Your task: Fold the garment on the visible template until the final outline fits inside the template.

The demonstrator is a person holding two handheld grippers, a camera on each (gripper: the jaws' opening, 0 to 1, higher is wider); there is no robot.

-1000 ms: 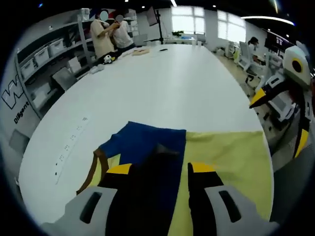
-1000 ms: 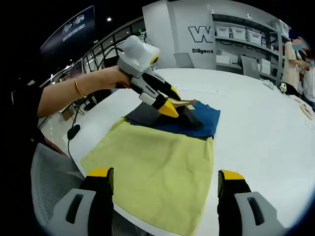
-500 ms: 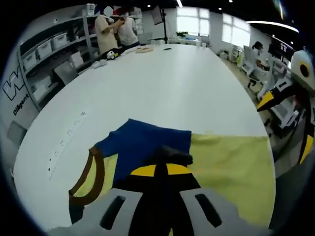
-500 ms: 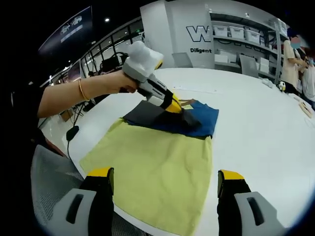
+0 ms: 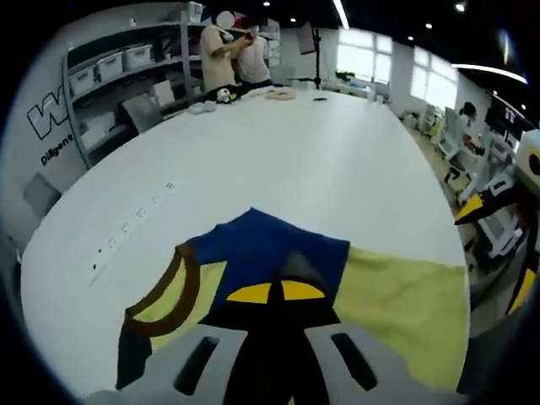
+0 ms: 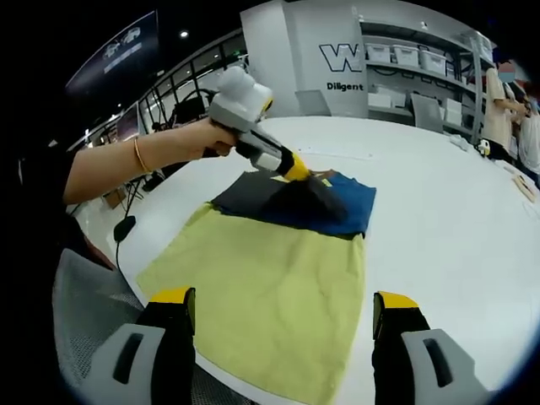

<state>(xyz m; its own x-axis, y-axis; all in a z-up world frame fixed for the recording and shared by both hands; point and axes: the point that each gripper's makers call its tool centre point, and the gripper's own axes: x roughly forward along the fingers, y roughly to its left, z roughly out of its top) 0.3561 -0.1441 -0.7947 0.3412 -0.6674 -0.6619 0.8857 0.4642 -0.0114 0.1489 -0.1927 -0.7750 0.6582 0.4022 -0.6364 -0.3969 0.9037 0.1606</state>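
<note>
The dark blue and charcoal fabric garment with a brown-trimmed neckline (image 5: 253, 253) lay at the far end of the flat pale-yellow rectangular cloth template (image 6: 270, 291), which was spread near the edge of the broad white counter (image 5: 295, 160). The left claw (image 6: 299, 171) was pinched together on a raised fold of the garment, apparently so the cloth could be carried over itself and its outline drawn inside the yellow sheet. The right claw (image 6: 283, 316) hung with jaws wide apart over the near end of the template, holding nothing, seemingly waiting to pin or smooth.
</note>
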